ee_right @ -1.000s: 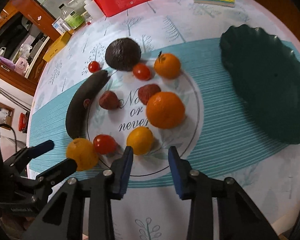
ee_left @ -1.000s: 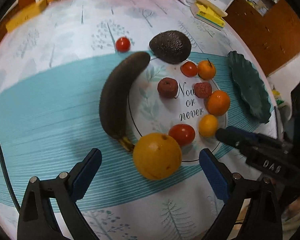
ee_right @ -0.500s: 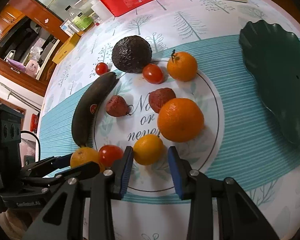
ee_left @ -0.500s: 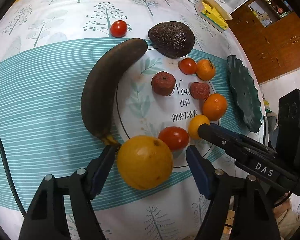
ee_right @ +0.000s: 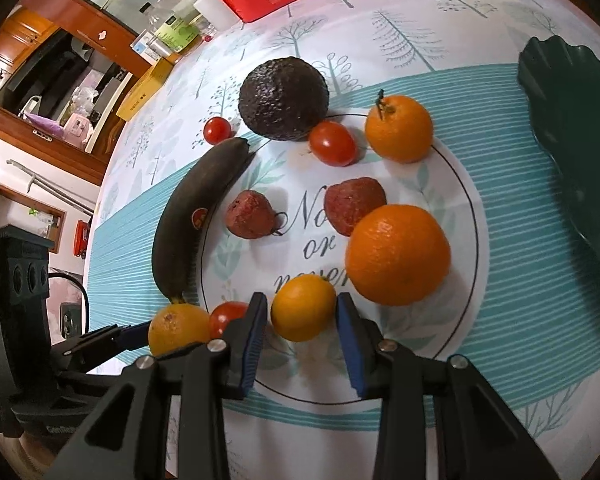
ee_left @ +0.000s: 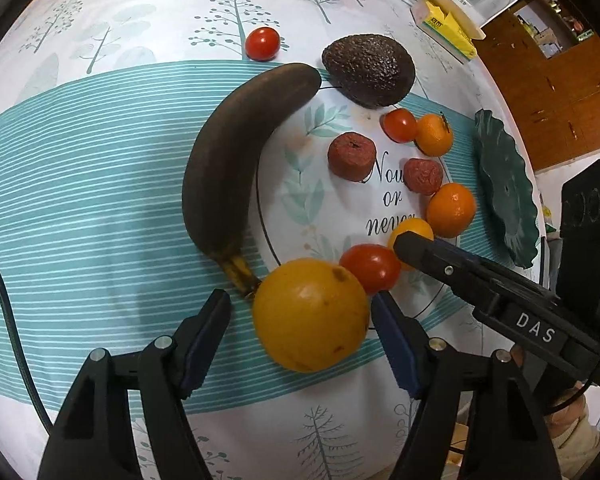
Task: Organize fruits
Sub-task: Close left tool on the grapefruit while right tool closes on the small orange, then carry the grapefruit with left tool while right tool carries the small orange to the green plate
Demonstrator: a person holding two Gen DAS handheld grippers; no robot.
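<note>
On the near edge of the tablecloth (ee_left: 100, 184), I'm closing both grippers at once: left gripper (ee_left: 300, 320) around the big yellow orange (ee_left: 310, 314), left pad not touching; right gripper (ee_right: 302, 320) nearly pinching the small yellow orange (ee_right: 303, 307). Next, I reckon: finish closing, lift, carry to the green plate (ee_right: 572, 128).

Both grippers: black plastic frames w/ blue pads on the fingers, silver screws at the pivots. Right gripper (ee_left: 414, 246) has white "DAS" lettering on its side, boxy black camera housing behind it. Left gripper (ee_left: 300, 312): black cable runs along its left side.
</note>
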